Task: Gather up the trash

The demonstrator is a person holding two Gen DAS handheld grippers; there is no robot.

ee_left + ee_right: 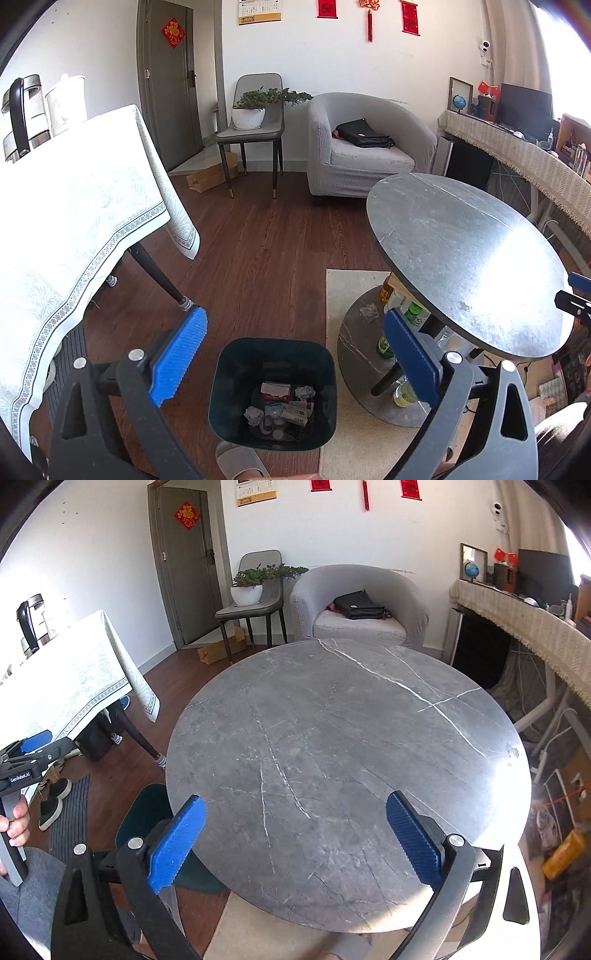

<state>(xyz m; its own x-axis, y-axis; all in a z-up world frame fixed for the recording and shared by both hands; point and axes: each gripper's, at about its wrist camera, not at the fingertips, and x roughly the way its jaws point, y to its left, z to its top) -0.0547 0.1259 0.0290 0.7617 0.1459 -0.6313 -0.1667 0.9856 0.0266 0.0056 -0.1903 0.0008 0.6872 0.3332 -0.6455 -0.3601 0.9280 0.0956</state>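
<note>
A dark bin (221, 391) stands on the wood floor below my left gripper (293, 354), which is open and empty above it. Inside the bin lie crumpled paper balls (255, 414), small cartons (275, 392) and other bits of trash. The round grey marble table (461, 258) is to the bin's right. My right gripper (295, 838) is open and empty above the near part of that table top (332, 738), which is bare. The bin's edge (144, 812) shows left of the table in the right wrist view. The left gripper also shows at the left edge of that view (33, 753).
A table with a white cloth (74, 221) stands at the left, with kettles (26, 114) on it. Bottles (384, 347) sit on the round table's lower shelf. A beige rug (343, 295) lies under it. A grey armchair (362, 147), a chair with a plant (255, 122) and a sideboard (517, 147) stand behind.
</note>
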